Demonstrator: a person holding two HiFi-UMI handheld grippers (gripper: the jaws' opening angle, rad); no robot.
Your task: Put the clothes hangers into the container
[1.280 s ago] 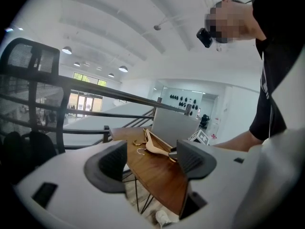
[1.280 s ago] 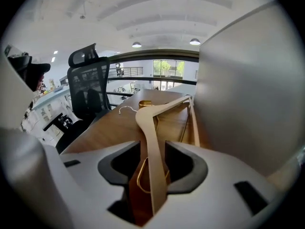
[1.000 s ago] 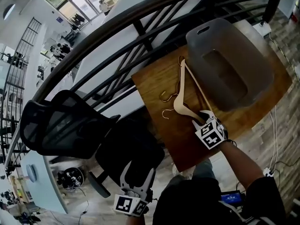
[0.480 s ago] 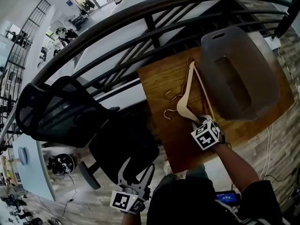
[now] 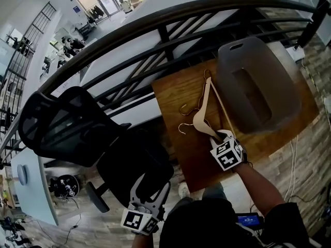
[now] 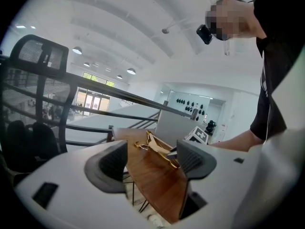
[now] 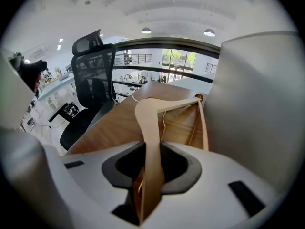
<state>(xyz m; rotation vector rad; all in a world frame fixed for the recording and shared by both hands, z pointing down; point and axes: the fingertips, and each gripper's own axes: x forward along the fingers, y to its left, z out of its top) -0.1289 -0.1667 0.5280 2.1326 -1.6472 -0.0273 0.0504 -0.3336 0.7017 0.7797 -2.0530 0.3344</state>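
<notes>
Jaws of left hand-held gripper (image 6: 151,162): wide apart with nothing between them. It hangs low off the desk's near-left side, pointing roughly level and idle.
Chair (image 5: 67,133): black mesh, just beyond that gripper and clear of the desk (image 5: 178,94).
Right hand-held gripper (image 7: 151,168): tilted down over the desk's near part. Its jaws have just been closing and clamp the end of one arm of a wooden hanger (image 7: 148,123).
Hanger's place: stretched across the desk, running away from the grip toward the far edge, just beside the container's left wall. I cannot tell whether it rests on the wood or is barely lifted. Gold hooks (image 5: 182,108) show to its left, so more than one hanger likely lies there; how many are in the grip is unclear.
Handling, by my judgement: light, stiff wood that will not flex. The smooth finish may let it swivel in a hold so far out on the arm, and the hooks can snag each other. A hold nearer the neck would balance better.
Container (image 5: 282,94): grey and translucent, on the desk's far-right part, with nothing seen inside.
Railing (image 5: 155,22): dark bars past the desk's far edge.
</notes>
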